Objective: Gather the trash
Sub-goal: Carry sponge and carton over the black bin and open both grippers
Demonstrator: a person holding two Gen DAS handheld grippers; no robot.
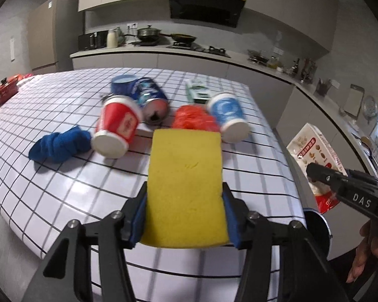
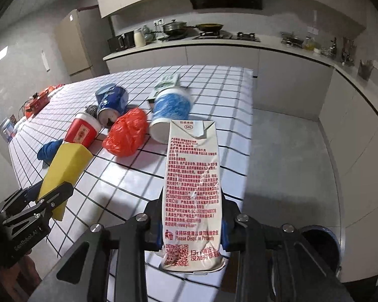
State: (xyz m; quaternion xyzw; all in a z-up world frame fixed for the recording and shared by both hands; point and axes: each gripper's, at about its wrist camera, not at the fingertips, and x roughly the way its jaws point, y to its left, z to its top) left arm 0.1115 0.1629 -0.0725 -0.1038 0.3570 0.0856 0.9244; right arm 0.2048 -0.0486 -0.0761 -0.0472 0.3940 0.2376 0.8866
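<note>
My left gripper (image 1: 185, 216) is shut on a yellow sponge (image 1: 185, 183), lifted off the checked table (image 1: 63, 181); the same sponge (image 2: 65, 168) shows at the left of the right wrist view. My right gripper (image 2: 191, 222) is shut on a white milk carton (image 2: 192, 196) with red print, held over the table's near right corner. That carton (image 1: 312, 156) also appears at the right of the left wrist view. On the table lie a red cup (image 1: 117, 128), a blue-and-white cup (image 1: 228, 117), a blue can (image 1: 151, 100), a red plastic bag (image 2: 127, 132) and a blue cloth (image 1: 60, 146).
A dark round bin (image 2: 320, 246) stands on the floor at the table's right side. A green-and-white carton (image 1: 196, 91) lies further back on the table. A red pot (image 1: 6, 90) sits at the far left edge. Kitchen counters (image 2: 264, 45) run behind and along the right.
</note>
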